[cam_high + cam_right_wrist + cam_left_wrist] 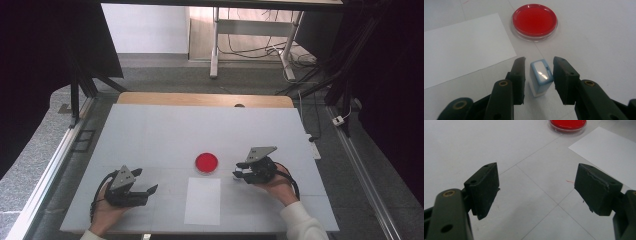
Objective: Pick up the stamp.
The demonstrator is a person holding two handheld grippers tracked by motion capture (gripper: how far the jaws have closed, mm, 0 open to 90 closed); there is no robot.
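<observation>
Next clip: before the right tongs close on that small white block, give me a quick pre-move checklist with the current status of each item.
1. Small white block sits between the right tongs' jaws: ok.
2. Jaws contacting the block: cannot tell; slight gaps appear on both sides.
3. Block upright on the table: ok.
4. Red dish clear of the right tongs, lying beyond them: ok.
5. White paper sheet not under the block: ok, it lies off to one side.
6. Left tongs open, empty, away from the block: ok.
</observation>
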